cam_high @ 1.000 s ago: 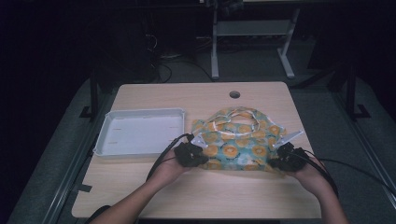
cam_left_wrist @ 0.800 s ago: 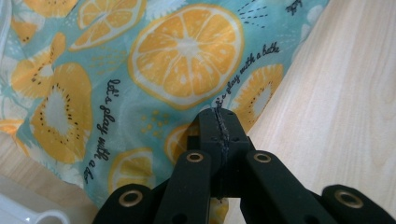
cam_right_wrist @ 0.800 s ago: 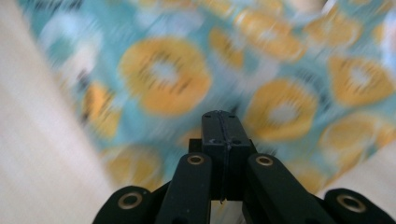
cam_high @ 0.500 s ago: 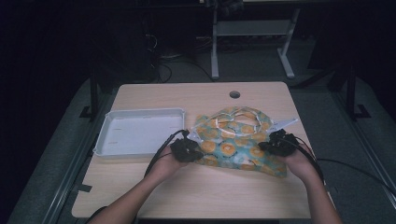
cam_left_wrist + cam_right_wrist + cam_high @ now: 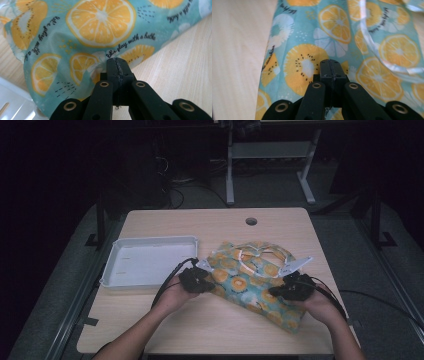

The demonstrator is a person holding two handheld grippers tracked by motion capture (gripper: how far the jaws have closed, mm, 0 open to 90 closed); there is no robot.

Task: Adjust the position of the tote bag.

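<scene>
Item handled: fruit-print cloth bag [image 5: 255, 280], teal with orange slices, lying flat and partly rumpled on the table [image 5: 200, 325], between the two tongs.
Left gripper [image 5: 196, 280]: jaws pressed together, tips at the bag's near-left edge; in the left gripper view [image 5: 117, 65] the closed tips meet the cloth edge, apparently pinching it, though the fabric inside the pinch is hidden.
Right gripper [image 5: 295, 287]: jaws likewise closed; in the right gripper view [image 5: 332, 66] the tips sit over the printed cloth near its side edge, likely nipping a fold; grip not confirmed.
Handles [image 5: 260, 252]: pale straps lying curled on the bag, beyond both tongs.
Tray [image 5: 150, 245]: white, just beyond and outward of the left gripper, apart from the bag.
Step in hand (judged): holding two edges to spread or fold the bag.
Next move (judged): both tongs to travel together, keeping even tension, lifting enough that cloth clears the table.
Risk (judged): thin fabric slipping from a shallow pinch; straps trailing and snagging.
</scene>
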